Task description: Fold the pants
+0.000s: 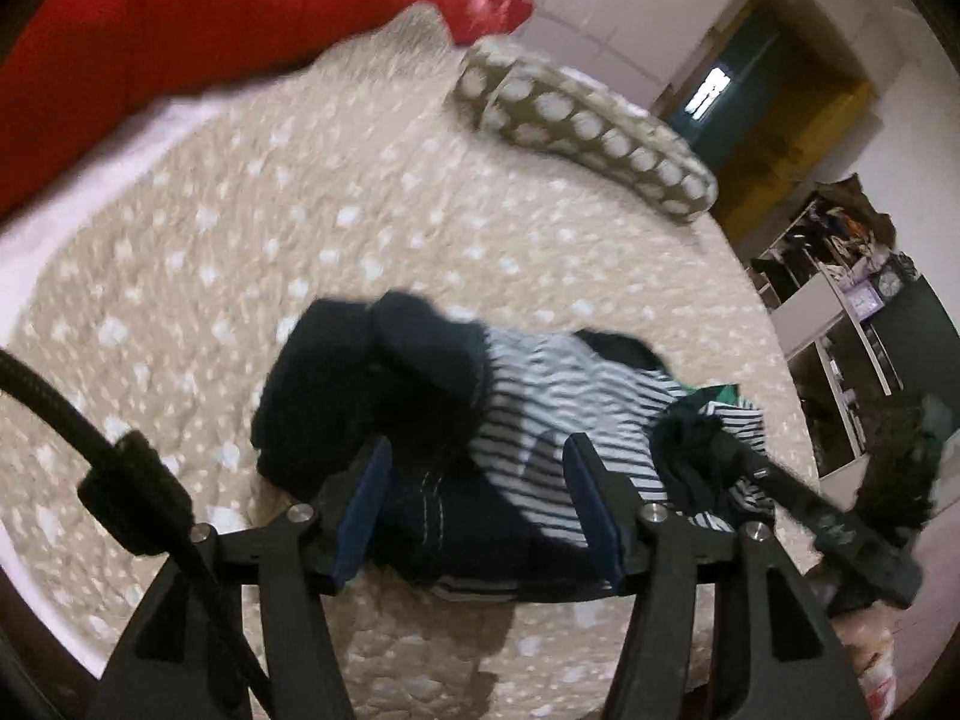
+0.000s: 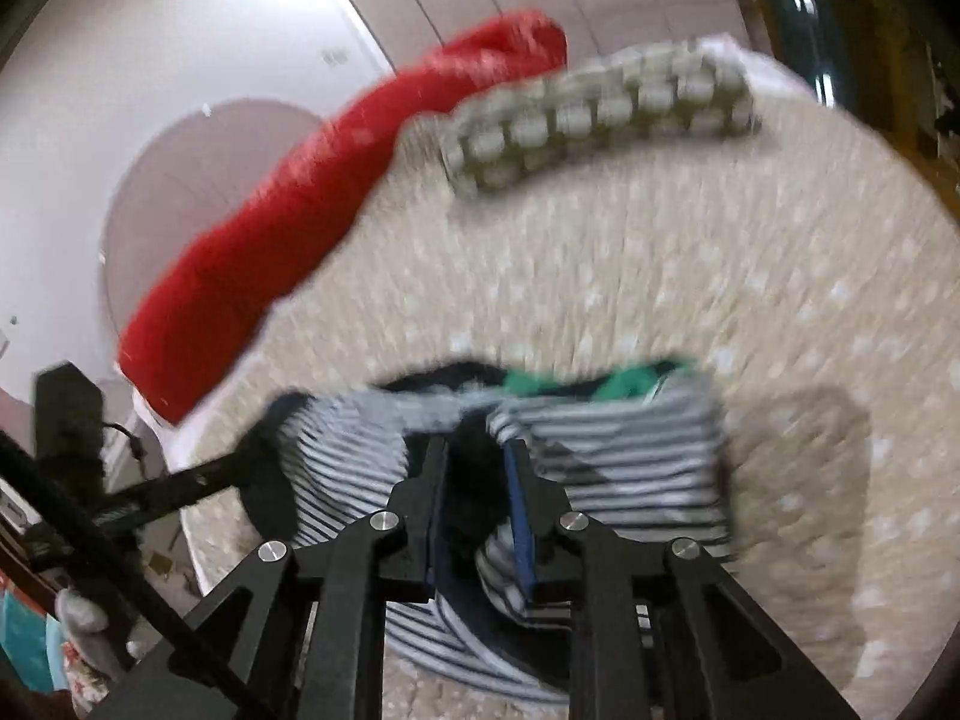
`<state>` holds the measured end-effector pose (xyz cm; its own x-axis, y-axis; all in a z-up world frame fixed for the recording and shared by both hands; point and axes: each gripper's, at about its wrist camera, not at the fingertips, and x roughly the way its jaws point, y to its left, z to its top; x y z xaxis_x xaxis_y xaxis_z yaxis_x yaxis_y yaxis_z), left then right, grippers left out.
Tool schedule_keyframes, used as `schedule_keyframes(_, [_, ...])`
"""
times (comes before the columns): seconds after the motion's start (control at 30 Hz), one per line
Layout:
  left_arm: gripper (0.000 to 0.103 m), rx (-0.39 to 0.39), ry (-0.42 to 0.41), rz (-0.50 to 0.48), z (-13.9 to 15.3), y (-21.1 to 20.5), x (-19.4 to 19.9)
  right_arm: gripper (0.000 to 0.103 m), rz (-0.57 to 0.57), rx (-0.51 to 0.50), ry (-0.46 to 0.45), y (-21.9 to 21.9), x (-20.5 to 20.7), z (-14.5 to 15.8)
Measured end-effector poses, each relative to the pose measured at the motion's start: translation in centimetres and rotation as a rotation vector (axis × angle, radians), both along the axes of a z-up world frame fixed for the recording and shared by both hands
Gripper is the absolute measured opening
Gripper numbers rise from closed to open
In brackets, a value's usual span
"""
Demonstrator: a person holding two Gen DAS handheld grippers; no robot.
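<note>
Navy-and-striped pants (image 1: 480, 420) lie bunched on the dotted bed (image 1: 240, 240); left gripper (image 1: 477, 510) spread wide over them; right gripper (image 2: 477, 516) pinching their cloth.

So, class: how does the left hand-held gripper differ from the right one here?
The left hand-held gripper has its jaws spread wide over the pants; the right hand-held gripper has its jaws nearly together, pinching dark cloth. Both have black arms and blue pads.
</note>
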<state>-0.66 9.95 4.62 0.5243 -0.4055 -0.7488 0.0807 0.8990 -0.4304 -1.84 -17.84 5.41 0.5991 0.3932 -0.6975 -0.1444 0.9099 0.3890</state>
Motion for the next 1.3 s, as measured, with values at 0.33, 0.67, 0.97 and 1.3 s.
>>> schedule_keyframes(0.33, [0.058,-0.217,0.006,0.022,0.5,4.0,-0.4,0.03,-0.003,-0.002,-0.053,-0.1,-1.1,3.3])
schedule_keyframes(0.67, [0.06,-0.127,-0.044,0.311,1.0,12.5,-5.1,0.072,0.3,-0.146,-0.101,13.3,-0.7,4.1])
schedule_keyframes(0.97, [0.06,-0.167,-0.032,0.374,-0.3,16.6,-7.0,0.073,0.343,-0.451,-0.133,23.4,0.0,-0.9])
schedule_keyframes(1.3, [0.06,-0.184,-0.03,0.369,-0.3,16.5,-7.0,0.015,0.262,-0.459,-0.176,23.2,0.6,-0.4])
